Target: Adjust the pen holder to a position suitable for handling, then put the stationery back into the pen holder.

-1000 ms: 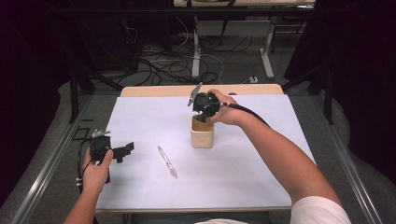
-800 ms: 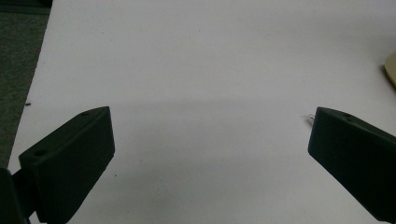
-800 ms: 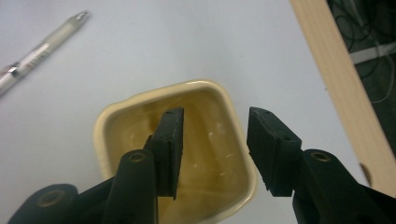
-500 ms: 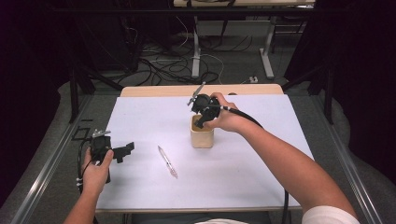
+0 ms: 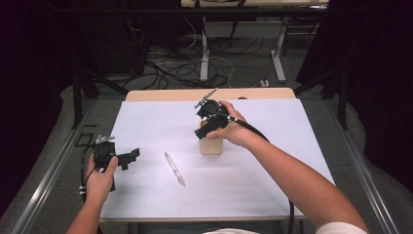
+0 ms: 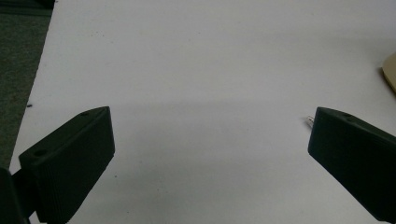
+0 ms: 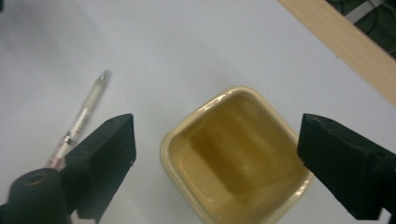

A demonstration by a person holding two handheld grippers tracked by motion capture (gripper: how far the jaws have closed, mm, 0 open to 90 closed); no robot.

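Two grippers are at work over the white-covered worktop (image 5: 272, 161), and the change since a second ago is small: the right gripper (image 5: 210, 127) has eased slightly toward the person over the cream square ceramic cup (image 5: 211, 145), while the left gripper (image 5: 127, 158) has stayed parked near the left edge. I judge that the right hand is settling its aim on the cup rather than carrying anything, so the grasp itself is not yet made.

In the right gripper view the cup (image 7: 236, 156) sits directly below, its open mouth facing up at the camera, empty as far as its glazed inside shows. The right gripper's fingers (image 7: 105, 161) stand wide apart, one on either side of the rim and clear of it, holding nothing.

The clear plastic pen (image 5: 174, 168) lies flat on the worktop between the two grippers, just beside the cup on the person's left. Its long axis runs diagonally, one end toward the far left and the other toward the person; in the right gripper view the pen (image 7: 81, 121) passes behind one finger.

The left gripper's fingers (image 6: 70, 158) are likewise spread wide and empty, aimed across bare worktop.
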